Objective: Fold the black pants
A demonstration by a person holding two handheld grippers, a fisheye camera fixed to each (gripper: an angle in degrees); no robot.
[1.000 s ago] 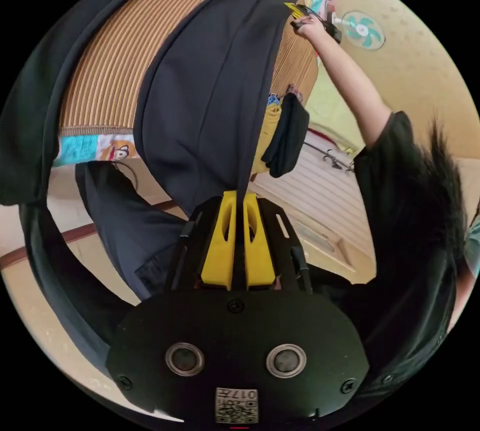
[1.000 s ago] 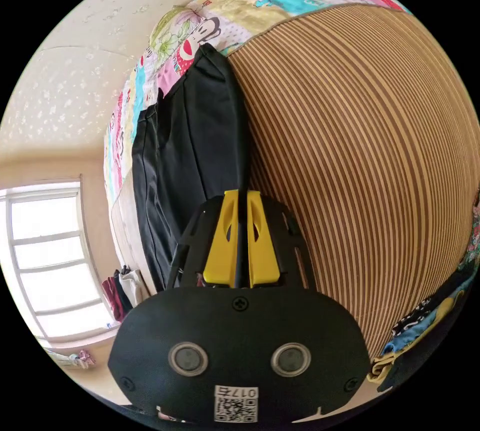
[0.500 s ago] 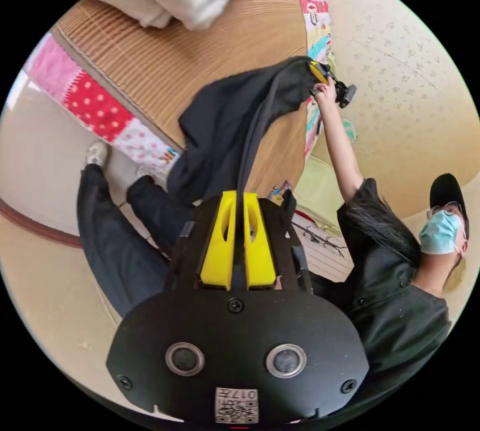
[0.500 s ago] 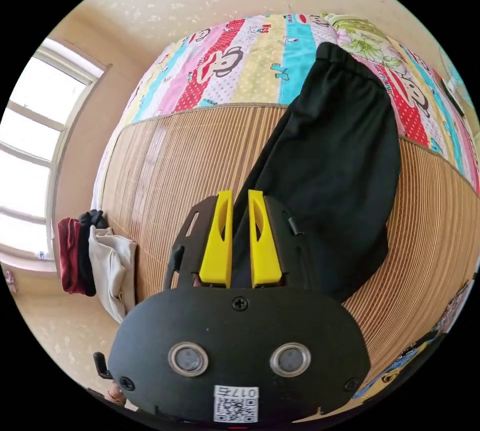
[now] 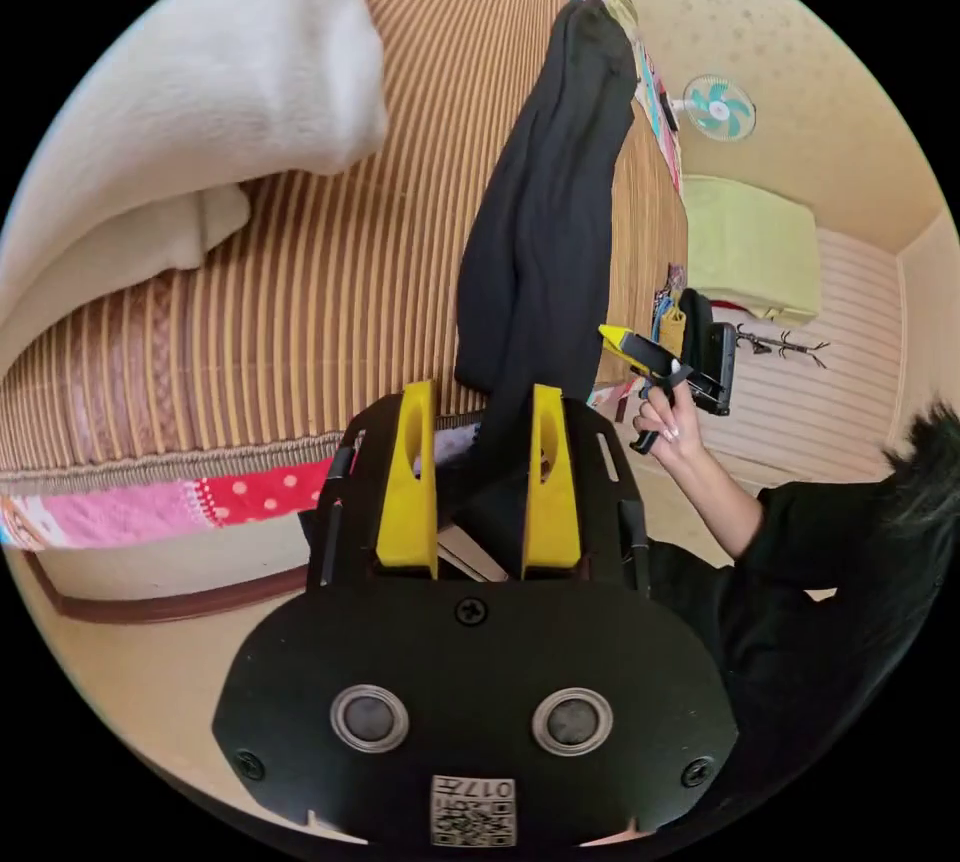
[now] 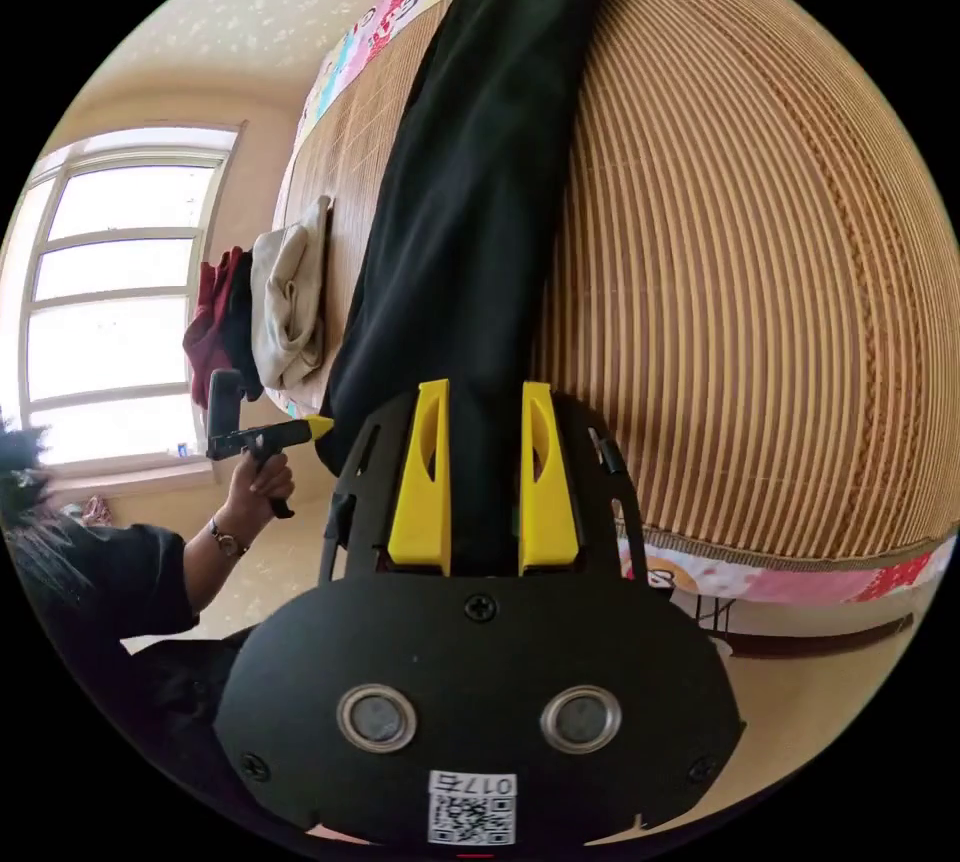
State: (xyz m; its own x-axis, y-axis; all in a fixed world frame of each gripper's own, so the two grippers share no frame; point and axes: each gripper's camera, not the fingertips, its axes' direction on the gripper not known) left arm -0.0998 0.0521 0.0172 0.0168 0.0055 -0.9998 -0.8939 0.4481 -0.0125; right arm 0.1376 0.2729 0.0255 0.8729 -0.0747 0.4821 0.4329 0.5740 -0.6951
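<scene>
Pants (image 5: 545, 232) in left gripper view: long black strip on striped mat (image 5: 330, 302), near end running between spread yellow jaws of left gripper (image 5: 480, 402), unpinched. Right gripper (image 5: 625, 342) in hand beside mat edge.

Right gripper view: pants (image 6: 470, 202) pass between parted jaws of right gripper (image 6: 483, 397), released. Left gripper (image 6: 312, 428) off pants; grip state unclear. Clothes pile (image 6: 270, 302) beside pants.

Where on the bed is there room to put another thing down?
The striped mat lies bare on one side of the black pants. The other side is crowded near the mat's edge: a heap of clothes there, and a white pillow.
</scene>
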